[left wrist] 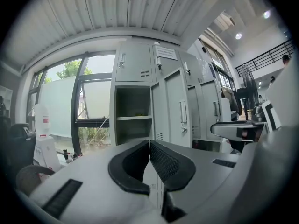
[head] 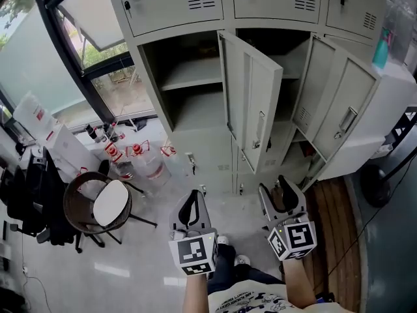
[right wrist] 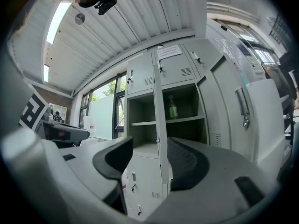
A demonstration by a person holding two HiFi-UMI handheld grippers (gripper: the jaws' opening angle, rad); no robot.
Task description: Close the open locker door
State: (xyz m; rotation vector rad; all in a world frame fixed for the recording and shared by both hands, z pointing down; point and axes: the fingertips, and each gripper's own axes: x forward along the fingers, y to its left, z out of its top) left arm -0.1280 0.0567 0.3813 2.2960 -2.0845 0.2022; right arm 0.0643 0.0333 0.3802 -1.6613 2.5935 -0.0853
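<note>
Left hand-held gripper [left wrist: 149, 143] clenched, empty; right hand-held gripper [right wrist: 150, 149] released; locker door [head: 253, 103] open; notice [right wrist: 169, 52] illegible.

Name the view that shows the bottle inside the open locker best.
The right gripper view: the green bottle stands plainly on a shelf. In the left gripper view the open door hides that compartment; the head view shows only its dark interior.

A round brown chair [head: 98, 207] with a white seat stood on the pale floor [head: 130, 266] near its left edge, red-and-white containers [head: 133, 152] clustered beneath the window [head: 120, 90], and a green bottle [right wrist: 173, 107] stood upright on a shelf [right wrist: 187, 119].
</note>
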